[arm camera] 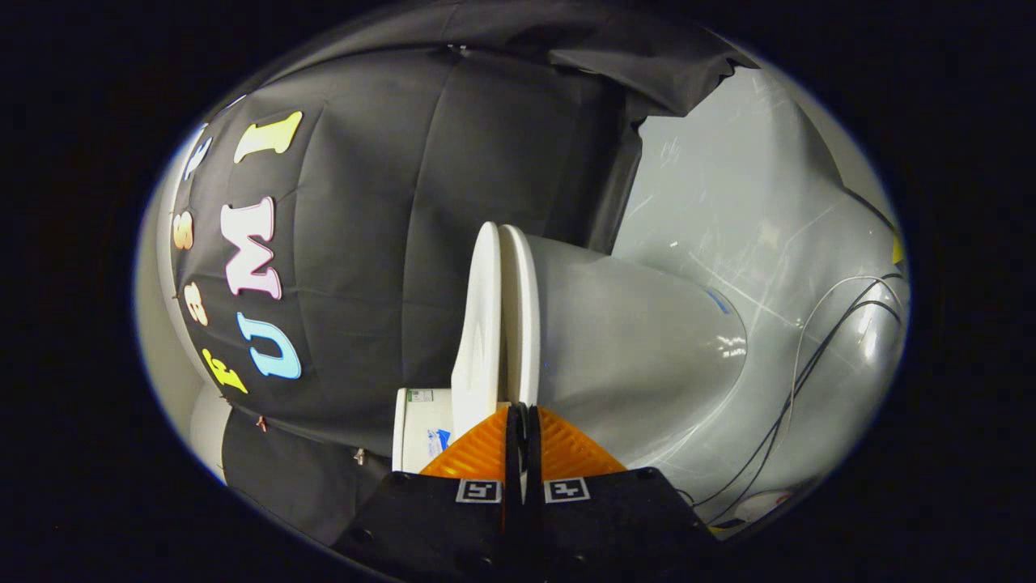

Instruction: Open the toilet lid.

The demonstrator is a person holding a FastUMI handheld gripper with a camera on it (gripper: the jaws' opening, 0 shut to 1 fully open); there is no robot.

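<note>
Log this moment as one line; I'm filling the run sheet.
gripper: fingers together, at the lid's edge | lid: barely parted from seat | bowl: beyond fingers

Glossy ceramic toilet [639, 340], matt cloth wall [388, 243].

A creased black cloth wall [388, 243] hangs behind, its upper edge folded over. Beside it spreads a glossy pale grey floor [728, 202], scuffed and catching bright glints of light, with thin black cables [817, 348] trailing across it.
</note>
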